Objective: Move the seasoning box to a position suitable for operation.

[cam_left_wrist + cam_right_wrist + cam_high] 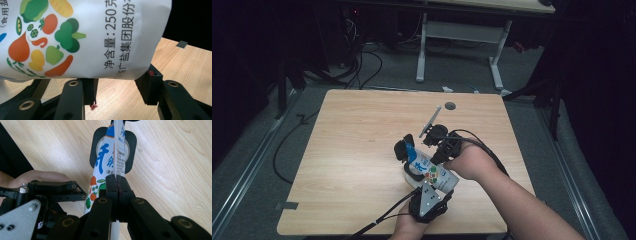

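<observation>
Nearest you, your left gripper (428, 196) sits at the table's (352, 150) near edge with its jaws spread wide, the one white salt bag (82, 37) lying between them; whether they touch it you cannot tell. Your right gripper (116, 185) has its two jaws pressed together on the bag's flat seam. There is one bag, printed with vegetables, resting near the table's middle front. One black holder with a round white centre (130, 152) lies beyond it, and one small dark disc (450, 106) sits farther back

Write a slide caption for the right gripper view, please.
Right gripper pinches the bag edge above the table.
</observation>
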